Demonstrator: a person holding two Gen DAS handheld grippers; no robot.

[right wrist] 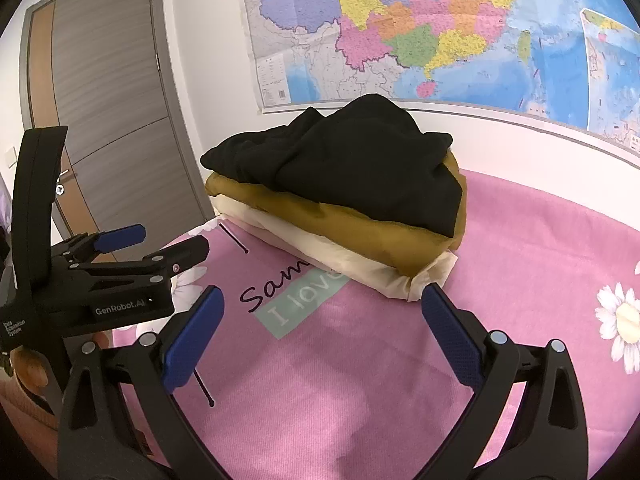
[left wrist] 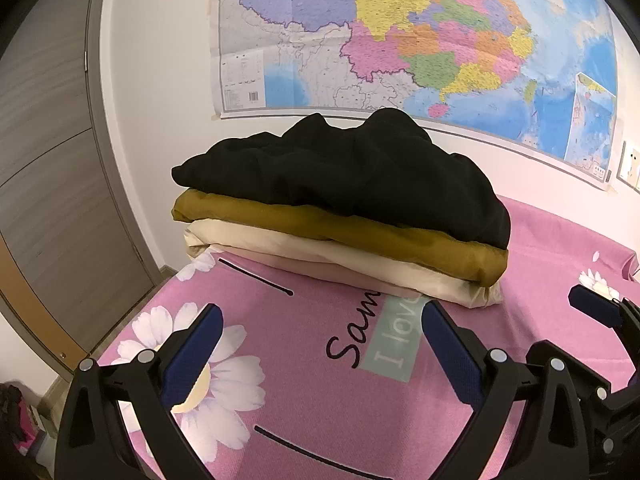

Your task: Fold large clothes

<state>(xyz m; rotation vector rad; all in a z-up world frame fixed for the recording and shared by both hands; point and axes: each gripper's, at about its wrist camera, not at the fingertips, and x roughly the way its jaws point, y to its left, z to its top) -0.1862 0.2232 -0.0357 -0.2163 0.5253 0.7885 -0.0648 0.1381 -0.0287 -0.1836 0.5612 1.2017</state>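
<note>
A stack of three folded garments lies on the pink flowered bedsheet (left wrist: 320, 400) (right wrist: 520, 280) near the wall. A black garment (left wrist: 360, 172) (right wrist: 360, 168) sits rumpled on top, a mustard-brown one (left wrist: 320, 228) (right wrist: 360, 232) lies under it, and a cream one (left wrist: 340, 264) (right wrist: 360, 268) is at the bottom. My left gripper (left wrist: 320, 324) (right wrist: 174, 239) hovers open before the stack, holding nothing. To its right, my right gripper (right wrist: 320, 308) is also open and empty, just short of the stack's near corner. The left wrist view shows only one blue pad (left wrist: 596, 308) of the right gripper.
A large coloured map (left wrist: 400, 40) (right wrist: 440, 28) hangs on the white wall behind the stack. A grey and wood door (left wrist: 52, 160) (right wrist: 108, 100) stands at the left, past the bed's left edge. A wall socket (left wrist: 630, 166) is at the far right.
</note>
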